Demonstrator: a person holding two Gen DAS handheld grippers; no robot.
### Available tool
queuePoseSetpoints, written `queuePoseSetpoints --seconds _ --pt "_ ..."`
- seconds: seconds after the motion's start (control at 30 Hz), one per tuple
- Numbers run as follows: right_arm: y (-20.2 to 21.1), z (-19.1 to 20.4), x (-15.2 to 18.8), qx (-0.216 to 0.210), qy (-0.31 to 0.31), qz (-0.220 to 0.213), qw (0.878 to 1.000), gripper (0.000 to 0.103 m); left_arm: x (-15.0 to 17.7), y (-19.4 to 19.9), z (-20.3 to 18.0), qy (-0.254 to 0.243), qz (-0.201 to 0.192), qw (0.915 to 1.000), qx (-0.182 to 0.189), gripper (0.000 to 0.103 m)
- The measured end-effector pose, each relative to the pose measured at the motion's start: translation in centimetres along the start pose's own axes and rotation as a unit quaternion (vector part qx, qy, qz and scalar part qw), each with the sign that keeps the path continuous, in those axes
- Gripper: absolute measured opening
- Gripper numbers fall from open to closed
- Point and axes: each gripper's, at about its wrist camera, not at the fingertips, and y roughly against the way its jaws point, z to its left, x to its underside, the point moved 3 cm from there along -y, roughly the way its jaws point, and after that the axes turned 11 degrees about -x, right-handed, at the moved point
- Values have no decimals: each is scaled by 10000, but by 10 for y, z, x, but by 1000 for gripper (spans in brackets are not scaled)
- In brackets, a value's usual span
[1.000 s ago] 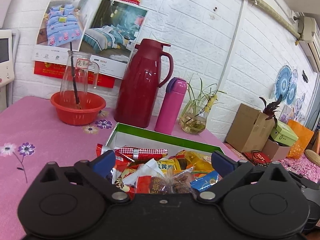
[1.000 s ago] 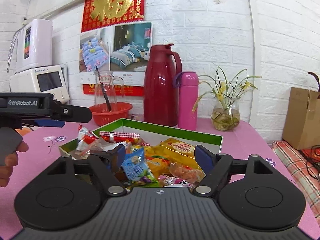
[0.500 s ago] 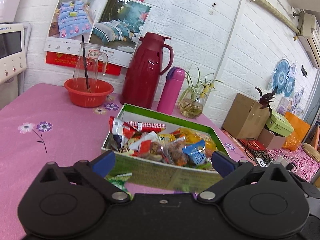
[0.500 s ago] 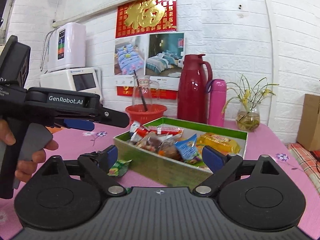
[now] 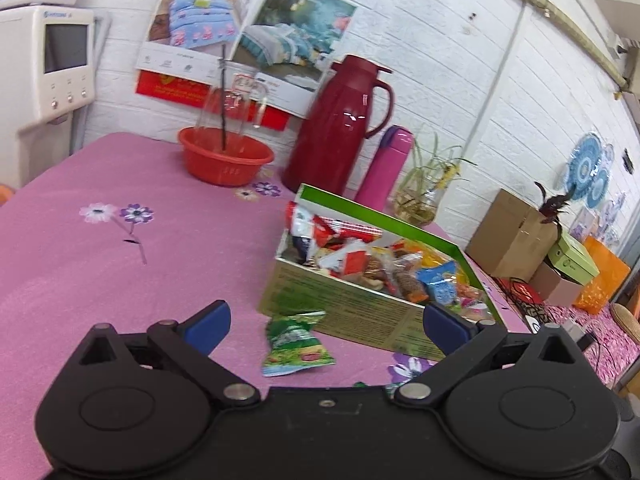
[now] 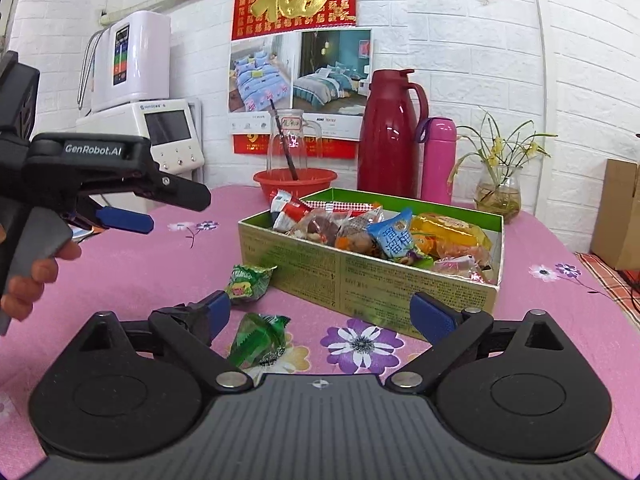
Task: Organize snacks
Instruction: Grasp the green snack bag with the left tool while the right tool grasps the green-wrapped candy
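Both grippers spread wide and empty above the pink tablecloth (image 6: 120, 264).

Left gripper (image 5: 326, 322) hangs over a green snack packet (image 5: 297, 343) just beside the snack box (image 5: 360, 312), long axis running 6 to 12 o'clock. Right gripper (image 6: 320, 312) frames a second green packet (image 6: 260, 340), tilted toward 1 o'clock; another packet (image 6: 247, 282) lies at 11 o'clock by the box (image 6: 360, 276).

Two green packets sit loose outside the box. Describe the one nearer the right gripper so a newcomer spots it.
Start at the green snack box on the pink tablecloth. Two green packets lie outside its near-left corner. The target packet lies farther from the box, just ahead of the right gripper: darker, leaf-patterned, unlike the lighter packet with its red-yellow label.
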Motion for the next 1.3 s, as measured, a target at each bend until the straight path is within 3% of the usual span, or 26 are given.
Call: queuePoseSetpoints --seconds 0.2,0.47,1.27,1.3 --pt "-15 4 5 -140 0 292 9995 103 4 -6 15 38 120 9999 -112 103" --pt "-43 20 9 -287 125 790 9964 103 13 -36 5 -261 345 9988 -219 103" --pt "-85 28 19 -441 28 1404 9891 103 20 -83 -1 -443 641 9960 -445 103" --pt "-86 28 19 -437 19 1427 9888 99 19 -84 -2 -452 653 9959 -439 103"
